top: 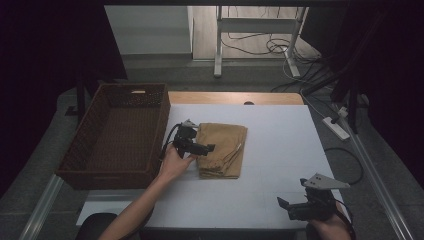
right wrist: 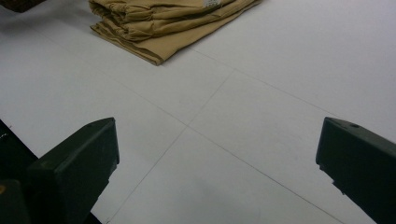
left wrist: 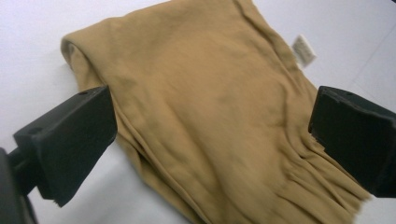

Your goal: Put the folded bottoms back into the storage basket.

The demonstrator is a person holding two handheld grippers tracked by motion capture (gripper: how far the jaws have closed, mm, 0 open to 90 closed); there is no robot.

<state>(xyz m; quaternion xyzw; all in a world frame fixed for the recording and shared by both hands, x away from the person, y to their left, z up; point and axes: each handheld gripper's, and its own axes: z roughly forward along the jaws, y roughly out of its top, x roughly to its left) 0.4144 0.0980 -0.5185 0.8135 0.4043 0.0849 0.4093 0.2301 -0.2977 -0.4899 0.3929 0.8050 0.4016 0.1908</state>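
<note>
the folded tan cloth (top: pixel 221 149) lies on the white table (top: pixel 280 165), just beside the wicker basket (top: pixel 117 132). the left gripper (top: pixel 199 146) hovers over its left edge, jaws spread wide and gripping nothing. the right gripper (top: pixel 287 206) sits near the table's front right corner, well apart, jaws also spread.

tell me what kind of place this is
Probably a lab or workshop data-recording station, not a home: a white-topped table with a folded tan garment and wicker basket, loose cables and a power strip on the floor, dark curtains around.
</note>
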